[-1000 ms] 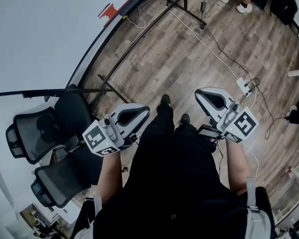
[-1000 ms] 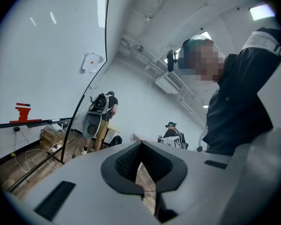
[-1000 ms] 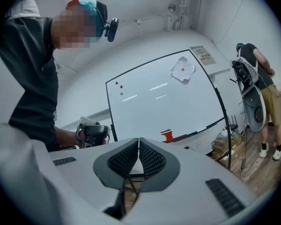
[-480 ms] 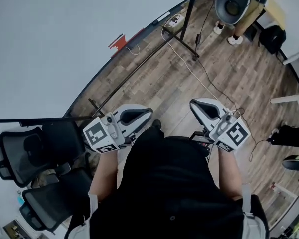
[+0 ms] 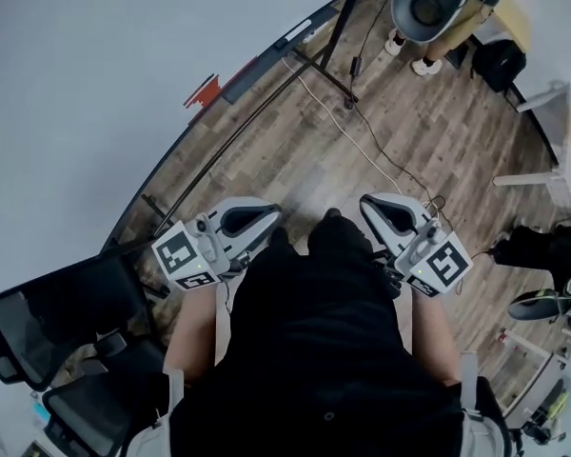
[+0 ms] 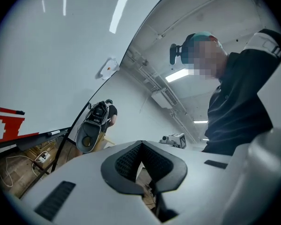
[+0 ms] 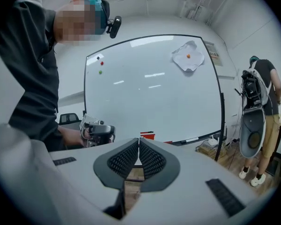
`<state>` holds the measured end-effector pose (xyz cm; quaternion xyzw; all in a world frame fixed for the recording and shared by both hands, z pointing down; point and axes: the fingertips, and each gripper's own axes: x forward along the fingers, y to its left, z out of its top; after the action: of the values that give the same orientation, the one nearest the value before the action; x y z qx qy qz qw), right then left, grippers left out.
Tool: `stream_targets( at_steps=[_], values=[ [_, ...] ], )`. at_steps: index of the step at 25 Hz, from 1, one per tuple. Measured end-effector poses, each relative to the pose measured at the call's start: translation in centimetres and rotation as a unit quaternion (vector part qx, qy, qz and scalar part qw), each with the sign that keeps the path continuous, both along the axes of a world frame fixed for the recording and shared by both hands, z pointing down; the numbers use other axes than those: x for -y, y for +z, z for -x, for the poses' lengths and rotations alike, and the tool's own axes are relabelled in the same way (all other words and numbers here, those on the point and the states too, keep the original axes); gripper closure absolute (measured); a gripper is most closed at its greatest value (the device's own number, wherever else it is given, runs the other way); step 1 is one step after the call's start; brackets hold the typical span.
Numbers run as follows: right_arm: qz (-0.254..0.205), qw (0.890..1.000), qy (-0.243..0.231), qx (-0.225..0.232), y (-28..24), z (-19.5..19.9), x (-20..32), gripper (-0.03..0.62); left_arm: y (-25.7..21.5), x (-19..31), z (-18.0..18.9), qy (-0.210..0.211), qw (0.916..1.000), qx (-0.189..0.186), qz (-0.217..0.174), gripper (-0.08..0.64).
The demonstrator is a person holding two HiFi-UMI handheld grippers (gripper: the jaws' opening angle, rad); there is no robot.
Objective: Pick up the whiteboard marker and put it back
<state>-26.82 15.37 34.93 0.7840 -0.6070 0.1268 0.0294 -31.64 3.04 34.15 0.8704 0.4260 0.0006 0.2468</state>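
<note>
Whiteboard marker (image 7: 192, 139) (white barrel, dark end) lies on the tray (image 7: 211, 138); left gripper (image 6: 141, 146) and right gripper (image 7: 139, 144) closed, empty.

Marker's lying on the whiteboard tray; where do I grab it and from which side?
Probably best to take the marker at mid-barrel, coming from the front and slightly above, jaws closing across its thin width. It lies lengthwise along the tray with the whiteboard directly behind, so a rear approach is blocked. The right gripper is shut; open it first.
</note>
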Motion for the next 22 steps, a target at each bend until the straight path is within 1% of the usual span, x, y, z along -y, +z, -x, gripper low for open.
stream_targets(
  at_steps=[3, 6, 10, 14, 18, 22],
  values=[
    [-0.007, 1.0, 0.002, -0.002, -0.2, -3.0, -0.1, 0.572, 0.4, 0.0, -2.6, -0.004, 0.9999, 0.007, -0.009, 0.548],
    [-0.019, 1.0, -0.005, -0.001, -0.4, -6.3, -0.4, 0.572, 0.5, -0.3, -5.6, -0.017, 0.9994, 0.018, -0.025, 0.548],
    [-0.038, 0.999, -0.023, 0.003, -0.2, -11.5, -1.1, 0.572, 0.6, -1.6, -10.5, -0.036, 0.996, 0.026, -0.078, 0.548],
    [-0.042, 0.998, -0.048, 0.003, -0.1, -17.2, -2.8, 0.572, 0.3, -3.3, -16.2, -0.06, 0.9951, 0.039, -0.069, 0.548],
    [-0.045, 0.995, -0.083, 0.006, -0.7, -22.0, -3.7, 0.572, -0.6, -4.2, -21.2, -0.091, 0.9897, 0.043, -0.102, 0.548],
    [-0.051, 0.991, -0.124, 0.021, -0.2, -25.5, -5.4, 0.572, -1.5, -5.7, -24.7, -0.124, 0.9857, 0.049, -0.102, 0.548]
  ],
)
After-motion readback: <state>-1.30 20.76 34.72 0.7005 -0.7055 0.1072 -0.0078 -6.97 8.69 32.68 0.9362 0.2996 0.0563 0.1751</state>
